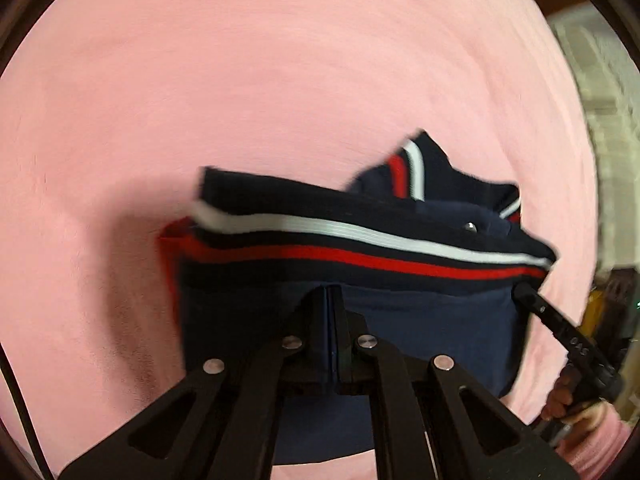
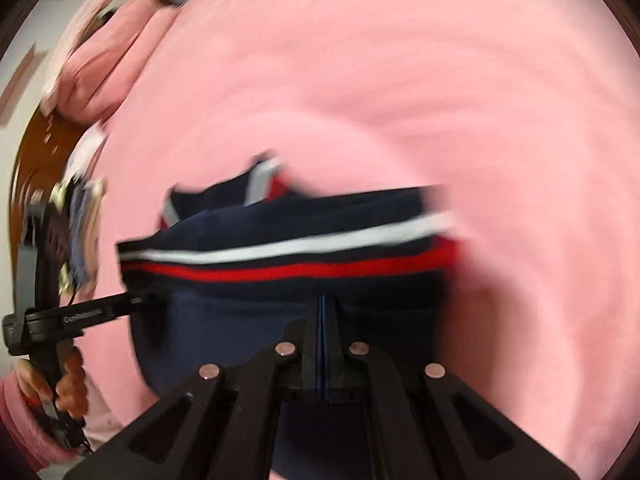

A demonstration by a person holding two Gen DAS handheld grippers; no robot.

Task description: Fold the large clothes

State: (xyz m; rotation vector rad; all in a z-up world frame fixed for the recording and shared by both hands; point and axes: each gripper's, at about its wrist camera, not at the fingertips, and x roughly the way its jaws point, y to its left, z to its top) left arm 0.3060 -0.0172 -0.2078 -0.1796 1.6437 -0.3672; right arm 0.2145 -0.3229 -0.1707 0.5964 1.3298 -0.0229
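A folded navy garment (image 1: 360, 248) with a white and a red stripe hangs over a pink sheet (image 1: 280, 80). My left gripper (image 1: 332, 292) is shut on its navy edge. The right gripper (image 1: 524, 292) shows at the right of the left wrist view, pinching the garment's right end. In the right wrist view my right gripper (image 2: 326, 300) is shut on the garment (image 2: 288, 240), and the left gripper (image 2: 140, 300) holds the garment's left end. The view is motion blurred.
The pink sheet (image 2: 440, 80) fills most of both views. Pink pillows (image 2: 108, 60) and a brown wooden headboard (image 2: 44, 152) lie at the far left of the right wrist view. A pale curtain or wall (image 1: 600, 92) shows at the right of the left wrist view.
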